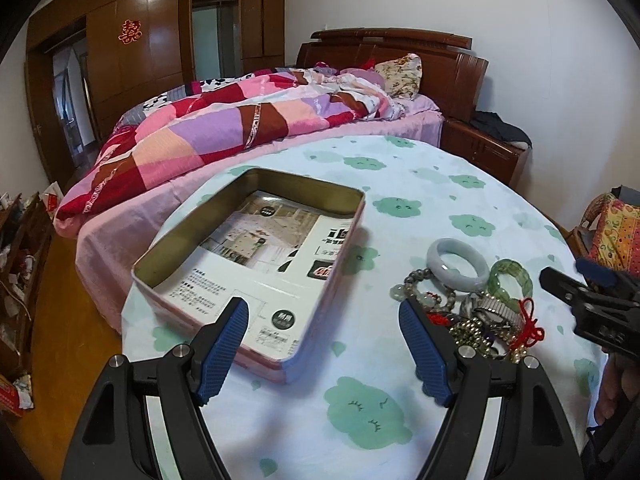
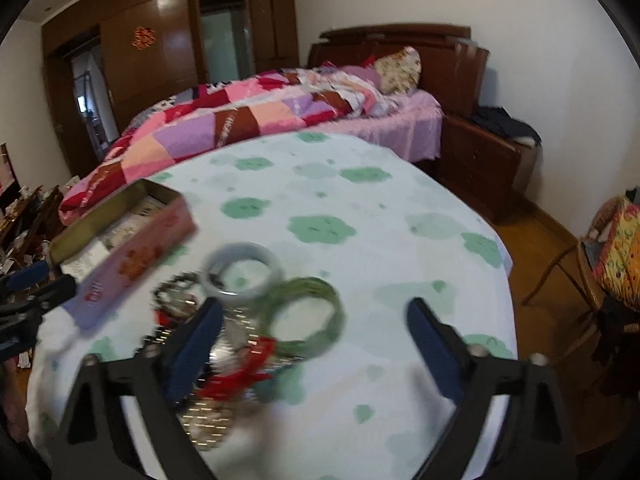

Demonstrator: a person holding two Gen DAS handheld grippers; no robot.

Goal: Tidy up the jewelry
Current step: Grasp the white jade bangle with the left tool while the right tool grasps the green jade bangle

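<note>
An open pink tin [image 1: 352,216] with printed paper inside sits on the cloud-print tablecloth [image 1: 360,412]. To its right lies a jewelry pile: a pale jade bangle [image 1: 434,258], a green bangle [image 1: 520,276], bead strings, a metal watch band [image 1: 492,306] and a red cord [image 1: 530,330]. My left gripper [image 1: 322,306] is open over the tin's near corner, holding nothing. In the blurred right wrist view, my right gripper [image 2: 315,305] is open just above the pile. The green bangle [image 2: 320,286] lies between its fingers, untouched by the pads, and the pale bangle [image 2: 264,256] lies beyond.
A bed with a patchwork quilt [image 1: 224,128] stands right behind the table. A wooden nightstand [image 2: 480,160] is at the back right. A chair with a colourful cushion [image 2: 616,256] stands off the table's right edge. Clutter covers the floor at left [image 1: 20,264].
</note>
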